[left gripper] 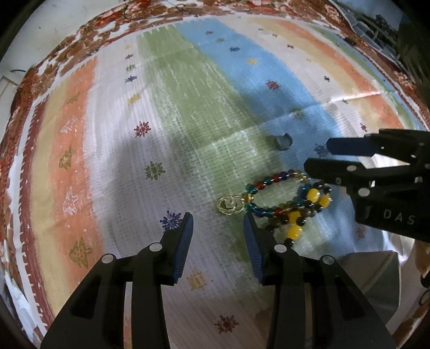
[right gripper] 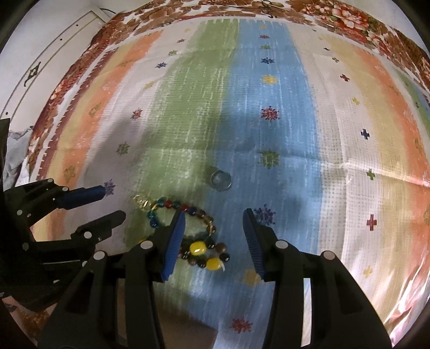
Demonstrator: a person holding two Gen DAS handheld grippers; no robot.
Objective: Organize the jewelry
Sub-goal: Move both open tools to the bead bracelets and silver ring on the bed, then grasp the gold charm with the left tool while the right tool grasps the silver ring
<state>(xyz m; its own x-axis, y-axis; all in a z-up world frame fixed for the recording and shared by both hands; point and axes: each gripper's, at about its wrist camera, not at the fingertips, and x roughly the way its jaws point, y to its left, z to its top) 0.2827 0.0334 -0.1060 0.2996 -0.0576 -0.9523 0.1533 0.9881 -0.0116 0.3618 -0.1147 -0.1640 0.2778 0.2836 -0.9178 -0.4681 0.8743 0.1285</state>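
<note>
Jewelry lies on a striped printed cloth (left gripper: pixel 166 112). A bracelet of multicoloured glass beads (left gripper: pixel 271 185) ends at a gold openwork pendant (left gripper: pixel 230 205). A bracelet of yellow and black beads (left gripper: pixel 309 204) overlaps it. A small silver ring (left gripper: pixel 283 141) sits apart, farther away. My left gripper (left gripper: pixel 218 218) is open, its tips just short of the pendant with nothing between them. My right gripper (right gripper: pixel 215 213) is open above the bracelets; the yellow beads (right gripper: pixel 197 248) show between its fingers, untouched. The ring (right gripper: pixel 221 180) lies just beyond its tips.
A grey metallic box corner (left gripper: pixel 376 273) stands at the lower right of the left wrist view. A floral bedsheet (right gripper: pixel 336 13) borders the cloth at the far edge. A white panel (right gripper: pixel 40 53) lies beyond the far left. The right gripper (left gripper: pixel 318 154) reaches in from the right.
</note>
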